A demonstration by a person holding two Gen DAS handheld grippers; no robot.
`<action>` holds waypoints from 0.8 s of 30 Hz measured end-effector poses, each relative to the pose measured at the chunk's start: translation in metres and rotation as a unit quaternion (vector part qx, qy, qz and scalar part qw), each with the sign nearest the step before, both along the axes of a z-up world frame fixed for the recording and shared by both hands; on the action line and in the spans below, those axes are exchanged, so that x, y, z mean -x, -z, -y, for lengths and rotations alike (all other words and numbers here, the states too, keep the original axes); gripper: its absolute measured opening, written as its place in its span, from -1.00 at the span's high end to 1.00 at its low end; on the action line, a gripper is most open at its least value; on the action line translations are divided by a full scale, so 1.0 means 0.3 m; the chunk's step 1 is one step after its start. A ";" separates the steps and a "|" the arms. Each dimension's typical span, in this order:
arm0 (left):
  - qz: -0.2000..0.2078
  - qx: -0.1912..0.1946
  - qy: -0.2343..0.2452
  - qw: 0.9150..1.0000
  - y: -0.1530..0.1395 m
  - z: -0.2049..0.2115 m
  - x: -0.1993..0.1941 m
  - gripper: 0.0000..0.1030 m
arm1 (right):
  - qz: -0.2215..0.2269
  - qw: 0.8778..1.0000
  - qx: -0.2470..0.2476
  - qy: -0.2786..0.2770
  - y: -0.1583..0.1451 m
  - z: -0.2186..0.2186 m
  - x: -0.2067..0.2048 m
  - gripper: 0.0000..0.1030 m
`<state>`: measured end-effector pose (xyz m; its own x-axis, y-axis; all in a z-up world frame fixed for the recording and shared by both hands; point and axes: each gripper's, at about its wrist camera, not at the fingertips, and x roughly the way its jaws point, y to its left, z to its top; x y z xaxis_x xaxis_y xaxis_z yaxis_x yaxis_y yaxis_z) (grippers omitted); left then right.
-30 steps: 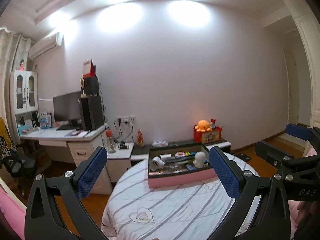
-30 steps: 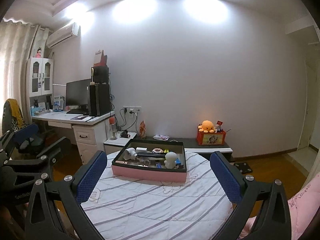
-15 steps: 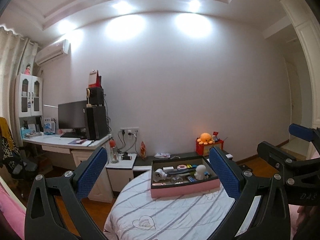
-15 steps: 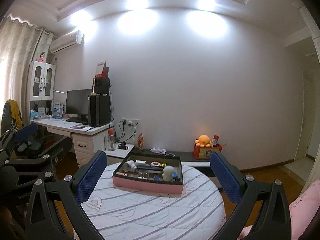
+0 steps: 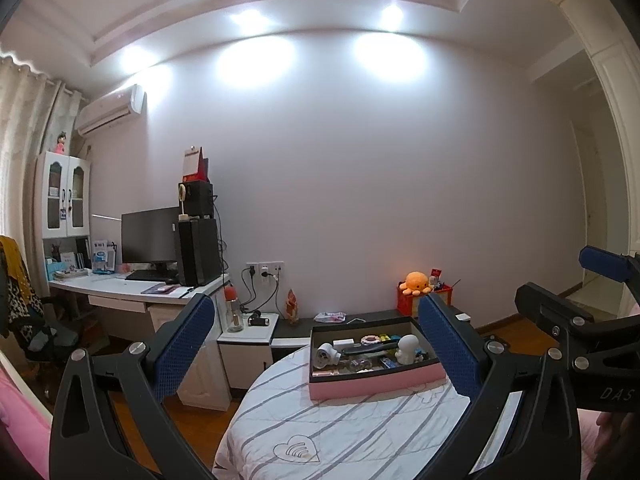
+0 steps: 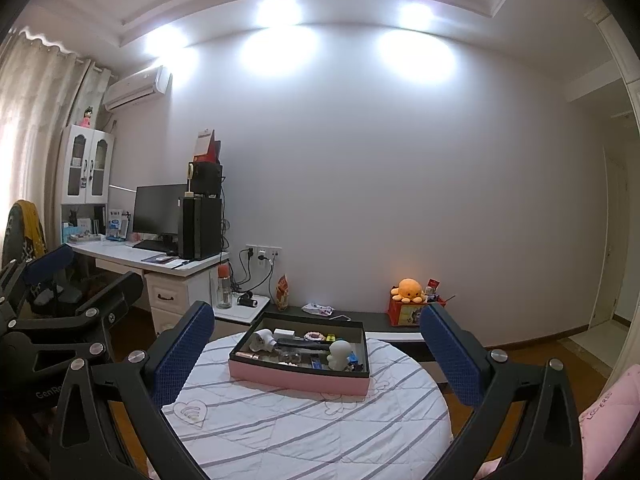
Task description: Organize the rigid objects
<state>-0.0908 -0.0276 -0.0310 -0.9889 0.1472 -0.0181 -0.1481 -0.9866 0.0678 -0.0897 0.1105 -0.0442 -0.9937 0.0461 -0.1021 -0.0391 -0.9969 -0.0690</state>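
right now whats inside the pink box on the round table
The pink box holds a white figurine, a white cylinder-shaped gadget, a dark remote-like bar and small bits too tiny to name. Its near wall hides the front of the floor.

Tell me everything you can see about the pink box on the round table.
The pink box is a shallow, open rectangular tray with pink outer walls and a dark inside and rim, looking like stiff cardboard. It lies flat on the striped cloth of the round table, toward its far side. Inside lie small items, among them a white figurine. Neither gripper touches it.
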 end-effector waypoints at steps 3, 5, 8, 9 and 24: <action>0.002 -0.001 0.000 1.000 0.001 0.005 -0.002 -1.00 | 0.001 1.000 0.001 -0.002 0.001 0.001 0.003 -1.00; 0.004 -0.002 0.001 1.000 0.001 0.006 0.000 -1.00 | 0.001 1.000 0.000 -0.002 0.000 0.002 0.004 -1.00; 0.006 -0.005 0.000 1.000 0.000 0.008 0.001 -1.00 | -0.001 1.000 0.002 -0.002 0.003 0.004 0.007 -1.00; 0.007 -0.008 0.001 1.000 0.001 0.010 0.004 -1.00 | -0.001 1.000 0.002 -0.002 0.005 0.005 0.008 -1.00; 0.009 -0.015 0.000 1.000 0.016 0.025 0.022 -1.00 | 0.002 1.000 0.002 -0.005 0.027 0.019 0.025 -1.00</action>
